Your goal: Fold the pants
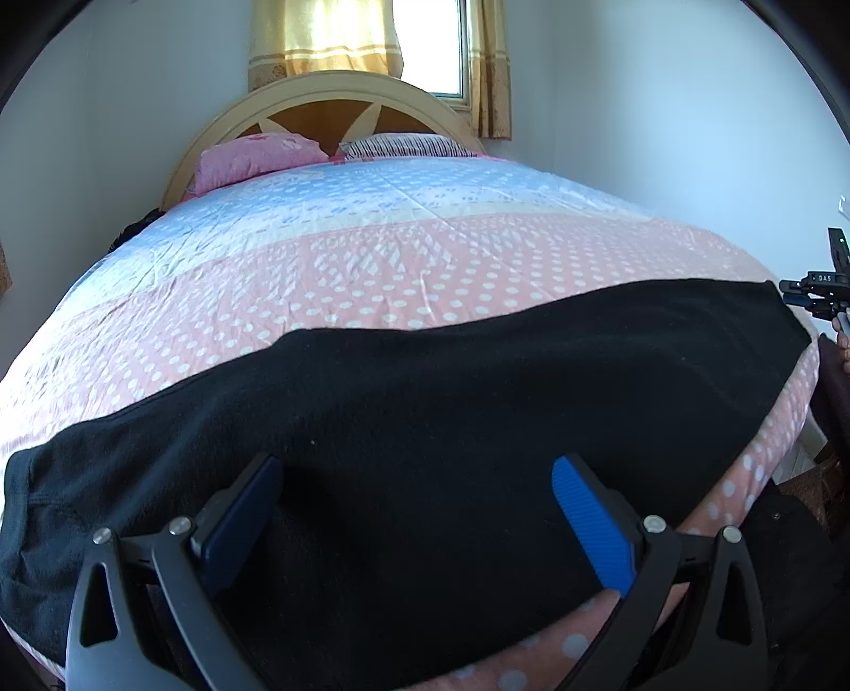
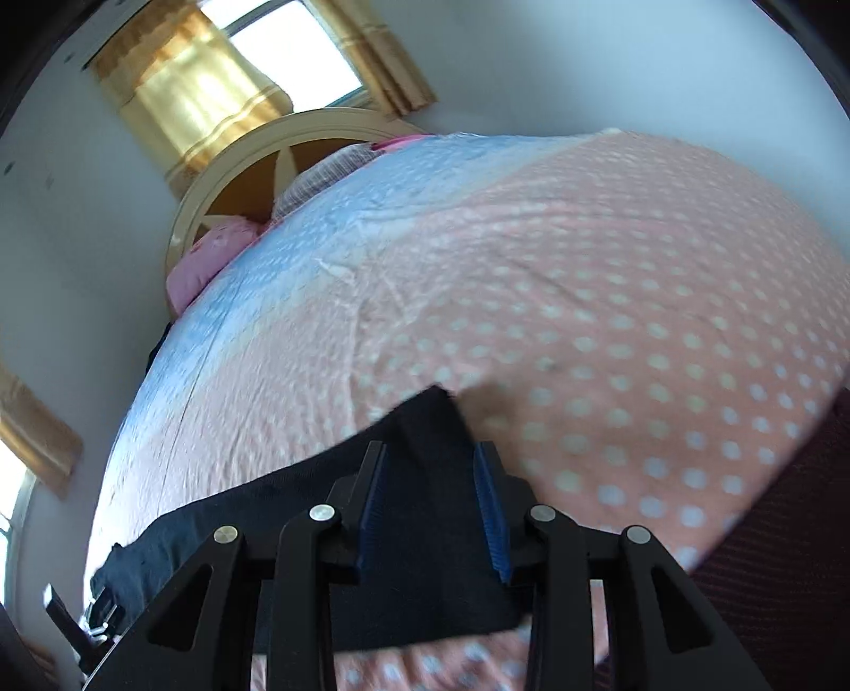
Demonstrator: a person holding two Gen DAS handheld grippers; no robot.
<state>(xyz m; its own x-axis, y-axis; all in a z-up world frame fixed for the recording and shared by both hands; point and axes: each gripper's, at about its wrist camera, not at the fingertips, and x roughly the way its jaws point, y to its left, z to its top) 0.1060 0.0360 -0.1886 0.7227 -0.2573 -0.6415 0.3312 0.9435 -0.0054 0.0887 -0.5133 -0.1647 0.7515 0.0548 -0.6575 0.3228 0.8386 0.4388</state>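
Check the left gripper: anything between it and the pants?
Nothing visible. The left gripper is open directly over the black pants, which lie flat on the dotted bedsheet with nothing on top.

Black pants (image 1: pixel 425 425) on pink white-dotted bedsheet (image 1: pixel 372 276), sheet blue toward cream-and-brown headboard (image 1: pixel 329 101). Pink pillow (image 1: pixel 249 159), striped pillow (image 1: pixel 409 144) below it. Gold curtains (image 1: pixel 329 37). Blue ribbed fingers (image 1: pixel 592 531).

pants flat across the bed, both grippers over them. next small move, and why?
Probably close the right gripper on the pants end: its jaws straddle the black cloth near that end but look apart. The left gripper hovers wide open over the middle, pinching nothing, so a fold can't start yet.
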